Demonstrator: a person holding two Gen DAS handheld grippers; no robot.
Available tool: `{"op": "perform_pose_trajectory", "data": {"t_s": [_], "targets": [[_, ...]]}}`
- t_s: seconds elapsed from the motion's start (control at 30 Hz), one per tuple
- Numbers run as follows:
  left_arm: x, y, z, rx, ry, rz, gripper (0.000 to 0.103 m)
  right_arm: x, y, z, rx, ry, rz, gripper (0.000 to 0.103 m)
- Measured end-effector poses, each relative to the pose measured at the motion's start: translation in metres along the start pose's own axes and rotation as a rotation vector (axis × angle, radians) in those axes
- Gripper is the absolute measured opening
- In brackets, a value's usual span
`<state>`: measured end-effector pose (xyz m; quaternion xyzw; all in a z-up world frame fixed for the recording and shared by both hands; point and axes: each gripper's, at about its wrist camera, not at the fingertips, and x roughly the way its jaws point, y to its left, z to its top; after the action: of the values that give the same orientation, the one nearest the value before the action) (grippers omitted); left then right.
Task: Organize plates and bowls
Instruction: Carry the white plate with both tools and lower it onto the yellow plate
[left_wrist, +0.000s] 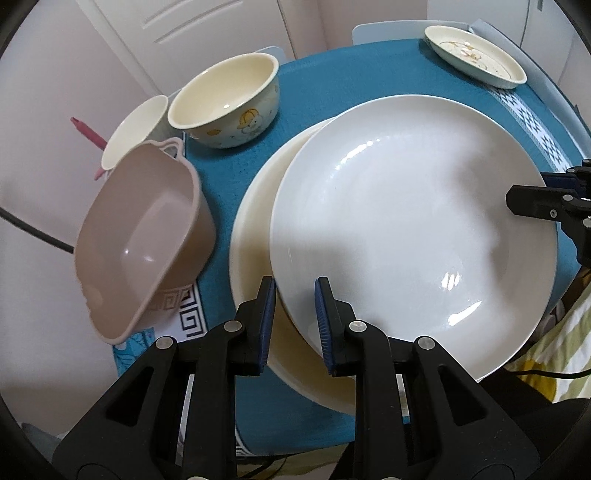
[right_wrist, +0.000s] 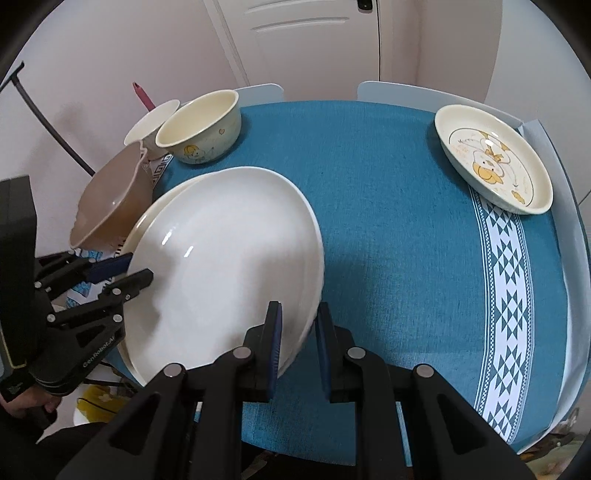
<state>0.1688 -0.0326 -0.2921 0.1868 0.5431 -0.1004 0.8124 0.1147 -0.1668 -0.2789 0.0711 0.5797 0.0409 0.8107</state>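
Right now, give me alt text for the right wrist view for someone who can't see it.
Two handheld grippers, right gripper and left gripper, clamp opposite rims of a large white plate resting on a cream plate on a blue tablecloth. Behind sit a cartoon bowl and pink basin; a cartoon plate lies far right.

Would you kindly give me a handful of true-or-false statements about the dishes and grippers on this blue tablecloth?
1. The white plate lies over a cream plate. True.
2. Both grippers clamp the white plate's rim. True: the left gripper and the right gripper hold opposite edges.
3. The duck-printed plate sits in the stack. False: it lies alone at the far right corner.
4. The pink basin holds a bowl. False: it shows empty.
5. The duck bowl stands upside down. False: it is upright.
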Motion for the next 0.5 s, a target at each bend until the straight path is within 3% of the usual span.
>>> {"op": "perform_pose_trajectory", "data": {"t_s": [0.5], "targets": [[-0.003, 0.000, -0.002, -0.001, -0.013, 0.026, 0.019, 0.006, 0.023, 0.001, -0.087, -0.002, -0.125, 0.017]]}}
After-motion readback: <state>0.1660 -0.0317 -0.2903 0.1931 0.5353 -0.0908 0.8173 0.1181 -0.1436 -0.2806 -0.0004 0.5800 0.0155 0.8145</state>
